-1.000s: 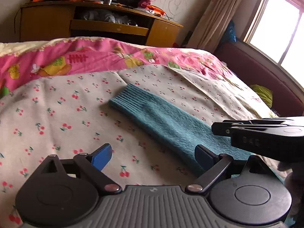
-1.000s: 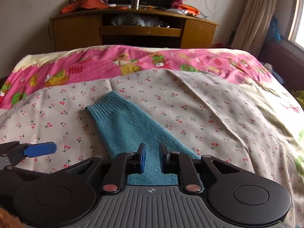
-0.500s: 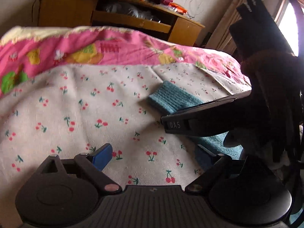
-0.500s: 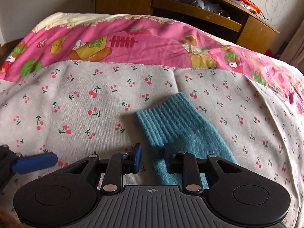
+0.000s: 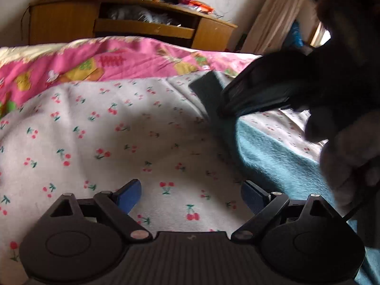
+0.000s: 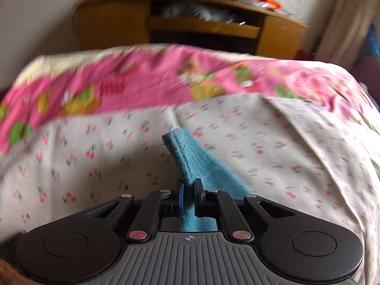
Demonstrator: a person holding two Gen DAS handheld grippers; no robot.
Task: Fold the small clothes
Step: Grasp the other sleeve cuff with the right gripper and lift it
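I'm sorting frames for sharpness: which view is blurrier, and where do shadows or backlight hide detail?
Right wrist view: motion blur smears the pink quilt and cabinet; the blue sock stays fairly sharp. Left wrist view: steadier, but the right gripper is a backlit silhouette shadowing the cherry-print sheet.
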